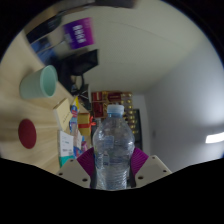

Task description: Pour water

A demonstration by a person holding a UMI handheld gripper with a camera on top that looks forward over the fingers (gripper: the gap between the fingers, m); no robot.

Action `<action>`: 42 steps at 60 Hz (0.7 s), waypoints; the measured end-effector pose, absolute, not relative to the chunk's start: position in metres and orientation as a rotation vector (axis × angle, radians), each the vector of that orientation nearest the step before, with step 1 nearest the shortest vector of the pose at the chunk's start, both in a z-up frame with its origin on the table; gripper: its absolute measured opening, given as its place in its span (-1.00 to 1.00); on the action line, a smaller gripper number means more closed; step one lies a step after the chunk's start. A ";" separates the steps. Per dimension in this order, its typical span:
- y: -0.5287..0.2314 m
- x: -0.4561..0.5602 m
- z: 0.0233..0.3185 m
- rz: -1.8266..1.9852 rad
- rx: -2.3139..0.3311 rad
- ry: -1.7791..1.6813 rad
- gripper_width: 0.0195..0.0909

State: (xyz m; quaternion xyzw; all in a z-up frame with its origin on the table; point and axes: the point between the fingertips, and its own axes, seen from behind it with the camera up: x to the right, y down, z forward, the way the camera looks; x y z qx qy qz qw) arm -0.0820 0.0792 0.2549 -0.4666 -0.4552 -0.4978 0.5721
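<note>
The gripper point(111, 165) has two pale, beige fingers point(150, 166), each bearing a magenta pad point(87, 160) on its inner face.

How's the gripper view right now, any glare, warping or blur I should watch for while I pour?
Gripper view: strong fisheye warp, so the table edge curves and the scene appears tilted; a bright glare patch sits on the white wall at the right; the clear plastic water bottle with a white cap is fairly sharp between the tool fingers; the pale green cup and background clutter look soft.
</note>
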 end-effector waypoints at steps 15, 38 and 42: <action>0.110 -0.148 0.236 -1.592 -0.687 -1.496 -0.29; 0.115 -0.171 0.215 -1.766 -0.432 -1.711 -0.29; 0.117 -0.169 0.213 -1.759 -0.438 -1.727 -0.29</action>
